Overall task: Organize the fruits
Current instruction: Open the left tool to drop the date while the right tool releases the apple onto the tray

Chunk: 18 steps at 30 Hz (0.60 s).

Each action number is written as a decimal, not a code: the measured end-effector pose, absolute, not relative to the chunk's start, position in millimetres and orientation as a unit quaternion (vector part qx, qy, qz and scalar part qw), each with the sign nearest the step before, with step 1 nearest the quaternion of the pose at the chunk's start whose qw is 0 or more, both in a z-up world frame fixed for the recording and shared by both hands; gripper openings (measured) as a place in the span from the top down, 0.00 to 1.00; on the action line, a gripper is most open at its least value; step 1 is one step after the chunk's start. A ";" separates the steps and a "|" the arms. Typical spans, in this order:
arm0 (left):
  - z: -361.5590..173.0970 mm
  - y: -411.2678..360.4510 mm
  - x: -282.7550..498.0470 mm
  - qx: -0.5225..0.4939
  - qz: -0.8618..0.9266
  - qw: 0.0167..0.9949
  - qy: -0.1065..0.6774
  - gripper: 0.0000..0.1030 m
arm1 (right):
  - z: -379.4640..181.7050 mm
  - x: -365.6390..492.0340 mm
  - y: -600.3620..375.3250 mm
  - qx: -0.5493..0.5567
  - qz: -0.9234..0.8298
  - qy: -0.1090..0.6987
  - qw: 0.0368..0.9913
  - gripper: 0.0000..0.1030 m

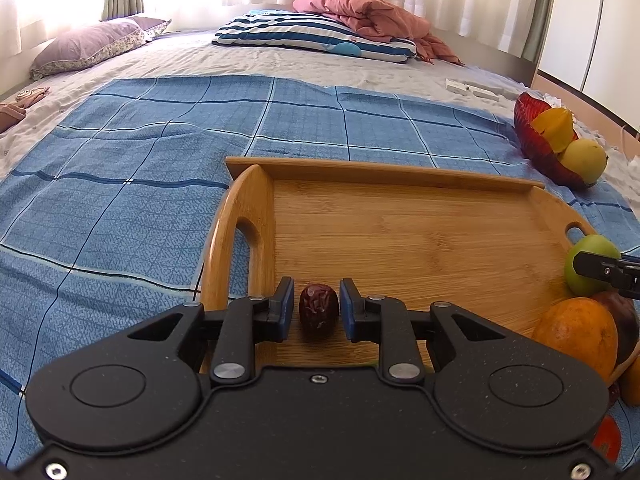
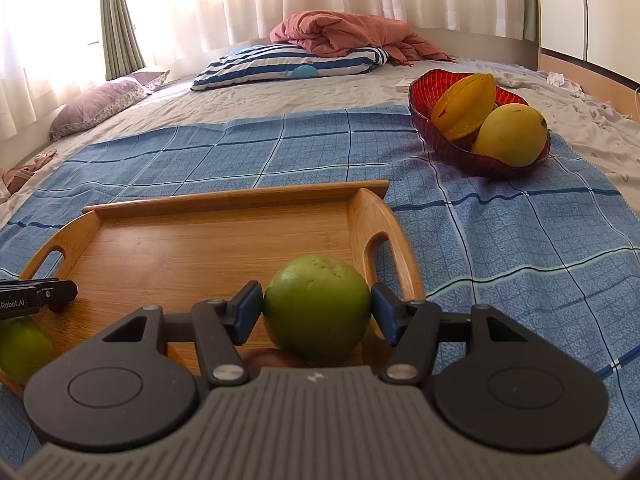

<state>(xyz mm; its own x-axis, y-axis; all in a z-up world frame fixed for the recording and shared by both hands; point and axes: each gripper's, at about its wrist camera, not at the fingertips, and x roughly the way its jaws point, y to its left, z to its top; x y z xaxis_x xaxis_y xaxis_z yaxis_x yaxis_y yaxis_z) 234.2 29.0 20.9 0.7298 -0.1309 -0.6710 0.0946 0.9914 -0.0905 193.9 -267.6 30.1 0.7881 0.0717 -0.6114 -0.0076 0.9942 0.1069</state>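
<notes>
A wooden tray (image 1: 400, 216) lies on a blue checked cloth on the bed. My left gripper (image 1: 317, 308) stands around a dark red date (image 1: 319, 310) on the tray's left side; small gaps show between the pads and the date. My right gripper (image 2: 318, 312) is shut on a green guava (image 2: 317, 307) over the tray's (image 2: 200, 248) right end; the guava also shows in the left wrist view (image 1: 588, 266). An orange fruit (image 1: 578, 334) and a dark fruit (image 1: 624, 316) lie at the tray's right. A red glass bowl (image 2: 424, 92) holds a starfruit (image 2: 464, 104) and a yellow mango (image 2: 514, 136).
The blue checked cloth (image 1: 120, 200) covers the near part of the bed. A striped pillow (image 1: 312, 36), a pink blanket (image 1: 372, 12) and a purple pillow (image 1: 88, 46) lie at the far end. Another green fruit (image 2: 22, 348) lies at the tray's left in the right wrist view.
</notes>
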 end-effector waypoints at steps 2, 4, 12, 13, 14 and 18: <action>21.3 29.3 233.6 -0.025 -0.061 0.930 0.362 0.73 | 30.5 193.5 -267.7 0.050 0.022 0.323 0.945 0.37; 21.8 29.8 233.1 -0.024 -0.060 0.930 0.361 0.71 | 30.7 193.6 -267.3 0.050 0.022 0.322 0.945 0.36; 25.3 29.0 228.8 -0.030 -0.064 0.932 0.355 0.59 | 31.2 193.2 -267.0 0.051 0.022 0.321 0.945 0.33; 26.1 28.2 227.8 -0.027 -0.064 0.933 0.354 0.57 | 31.5 193.1 -267.0 0.051 0.021 0.321 0.946 0.28; 26.8 28.0 227.0 -0.026 -0.064 0.933 0.352 0.54 | 31.8 192.9 -267.1 0.051 0.020 0.320 0.946 0.28; 31.3 28.6 223.4 -0.028 -0.062 0.937 0.344 0.47 | 33.2 190.4 -267.9 0.054 0.020 0.317 0.947 0.25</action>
